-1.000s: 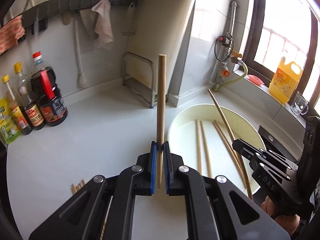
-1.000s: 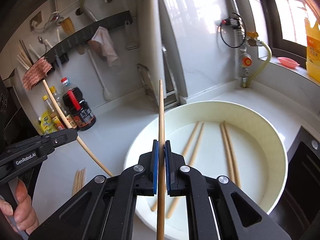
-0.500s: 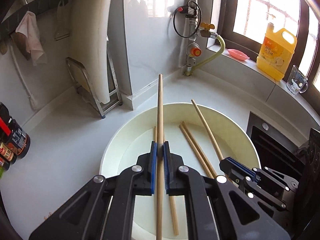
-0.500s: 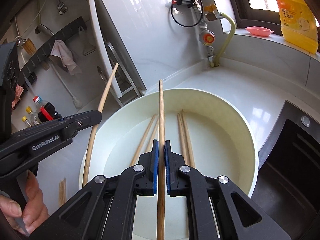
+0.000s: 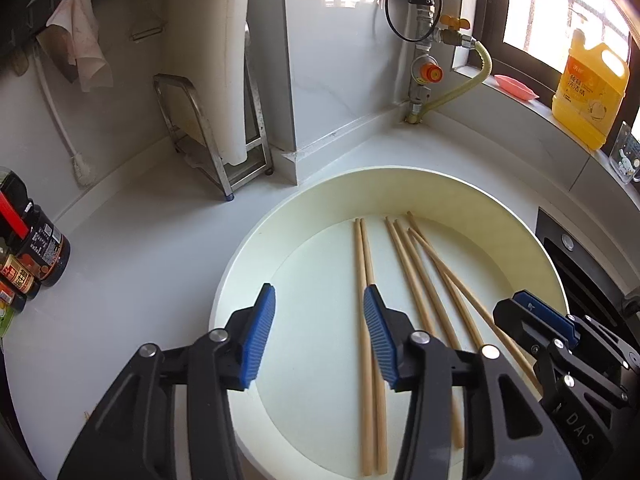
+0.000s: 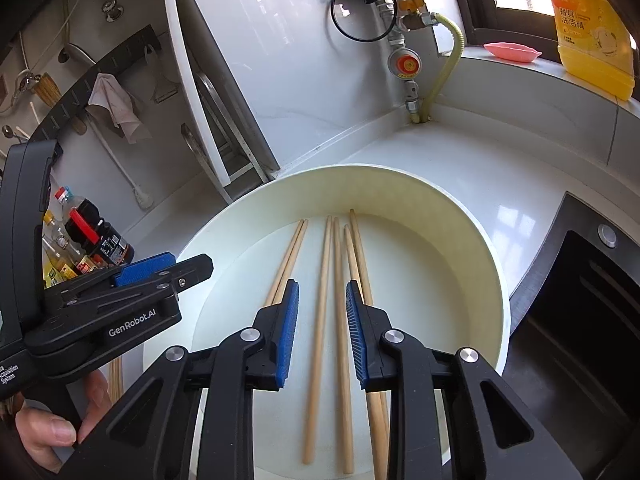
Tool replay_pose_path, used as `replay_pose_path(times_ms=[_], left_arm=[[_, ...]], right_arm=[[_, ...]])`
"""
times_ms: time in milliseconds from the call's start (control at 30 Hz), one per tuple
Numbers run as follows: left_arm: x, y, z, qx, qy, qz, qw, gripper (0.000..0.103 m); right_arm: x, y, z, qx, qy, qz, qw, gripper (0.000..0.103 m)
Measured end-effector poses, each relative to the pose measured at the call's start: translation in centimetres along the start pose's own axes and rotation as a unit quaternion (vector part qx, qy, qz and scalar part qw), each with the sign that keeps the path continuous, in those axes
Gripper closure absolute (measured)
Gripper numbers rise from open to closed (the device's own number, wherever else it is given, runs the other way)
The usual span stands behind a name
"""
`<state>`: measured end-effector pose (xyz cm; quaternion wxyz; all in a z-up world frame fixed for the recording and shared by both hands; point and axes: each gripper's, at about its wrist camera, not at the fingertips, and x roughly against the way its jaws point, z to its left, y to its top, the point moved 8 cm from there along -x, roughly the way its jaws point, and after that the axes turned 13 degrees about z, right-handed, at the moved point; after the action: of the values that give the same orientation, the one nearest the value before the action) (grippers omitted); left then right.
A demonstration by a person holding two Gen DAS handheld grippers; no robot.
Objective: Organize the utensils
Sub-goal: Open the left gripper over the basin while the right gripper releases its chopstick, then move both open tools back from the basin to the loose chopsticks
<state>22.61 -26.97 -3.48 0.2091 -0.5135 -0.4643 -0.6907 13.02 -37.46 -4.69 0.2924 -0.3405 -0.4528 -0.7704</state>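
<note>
While both jaws had just been opening, the left hand-held gripper [image 5: 318,332] hung released over the cream basin [image 5: 248,248] with nothing between its blue pads, and the right hand-held gripper [image 6: 322,332] stood released as well, its narrower gap framing two chopsticks that lay loose on the basin floor below without being pressed. Six wooden chopsticks [image 5: 366,300] rested flat inside the basin: in the left wrist view one pair lay side by side just at 3 o'clock of the left gripper's right pad, and four more fanned out further toward 3 o'clock, crossing one another near their far ends. On the white tabletop [image 5: 132,240] the basin sat toward 5 o'clock from a metal rack [image 5: 208,140] holding a white board. Several sauce bottles [image 5: 36,248] stood at the 9 o'clock edge, their number unclear. One yellow detergent jug [image 5: 588,88] and one pink dish [image 5: 516,86] sat on the window ledge at 2 o'clock. One hand [image 6: 52,428] gripped the left tool's handle.
</note>
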Motion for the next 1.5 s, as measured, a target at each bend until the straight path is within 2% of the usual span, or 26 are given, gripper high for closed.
replay_pose_path(times_ms=[400,833,1100,1500], left_arm=[[2.9,-2.3,3.1,0.023,0.008,-0.026,0.9994,0.051],[5.3,-6.1,7.1,0.055,0.011,-0.036,0.9978,0.047],[7.2,-9.3,10.0,0.074,0.012,-0.046,0.9962,0.041],[7.9,-14.9,14.0,0.11,0.022,-0.034,0.9931,0.04]], right_arm=[[1.0,-0.2,2.3,0.025,0.01,-0.007,1.0,0.074],[1.6,-1.2,7.0,0.079,0.019,-0.01,0.997,0.068],[1.9,-2.2,10.1,0.109,0.024,-0.012,0.994,0.062],[2.2,-4.5,14.9,0.161,0.03,-0.014,0.986,0.055]])
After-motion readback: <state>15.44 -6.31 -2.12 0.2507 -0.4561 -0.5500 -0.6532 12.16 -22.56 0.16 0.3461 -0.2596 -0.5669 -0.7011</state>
